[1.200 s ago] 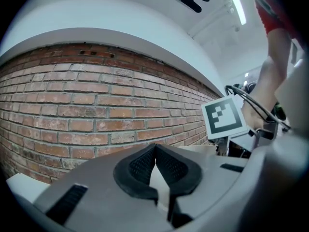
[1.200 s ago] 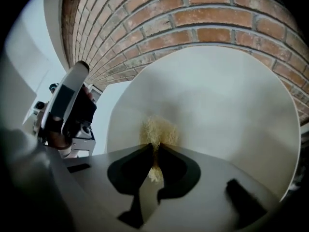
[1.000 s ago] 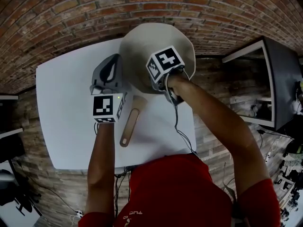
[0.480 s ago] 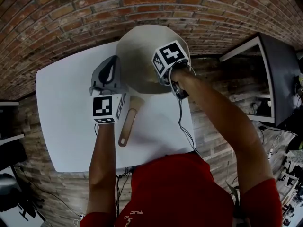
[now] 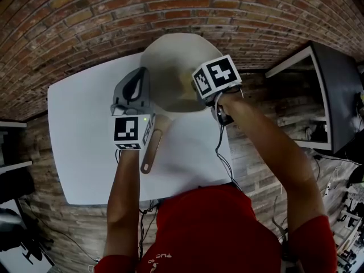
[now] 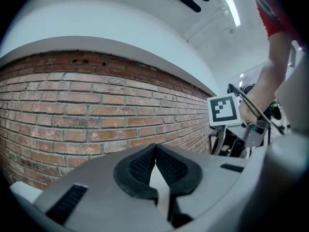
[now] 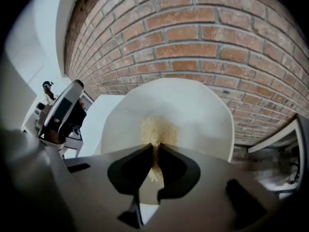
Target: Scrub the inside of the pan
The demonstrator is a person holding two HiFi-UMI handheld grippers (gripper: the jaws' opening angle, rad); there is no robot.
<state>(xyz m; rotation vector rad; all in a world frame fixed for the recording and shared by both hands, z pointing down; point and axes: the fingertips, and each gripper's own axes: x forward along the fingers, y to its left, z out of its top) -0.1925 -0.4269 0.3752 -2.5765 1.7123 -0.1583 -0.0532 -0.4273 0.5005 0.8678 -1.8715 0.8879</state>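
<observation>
A cream pan (image 5: 170, 61) sits at the far side of the white table (image 5: 85, 152), its wooden handle (image 5: 150, 151) pointing toward me. My right gripper (image 5: 200, 92) reaches into the pan's right half, and in the right gripper view it (image 7: 155, 151) is shut on a tan fibrous scrubber (image 7: 157, 129) pressed to the pan floor (image 7: 193, 110). My left gripper (image 5: 136, 77) rests beside the pan's left rim, above the handle. In its own view the left gripper (image 6: 155, 151) is shut, pads touching, with nothing seen between them.
A brick surface (image 5: 85, 16) runs close behind the pan. A black-framed stand (image 5: 324, 90) is off the table's right edge. The table's near edge is just in front of my body. The right gripper's marker cube (image 6: 224, 110) shows in the left gripper view.
My right gripper has slid to the right across the pan with the scrubber. The left gripper and the handle have stayed where they were.
</observation>
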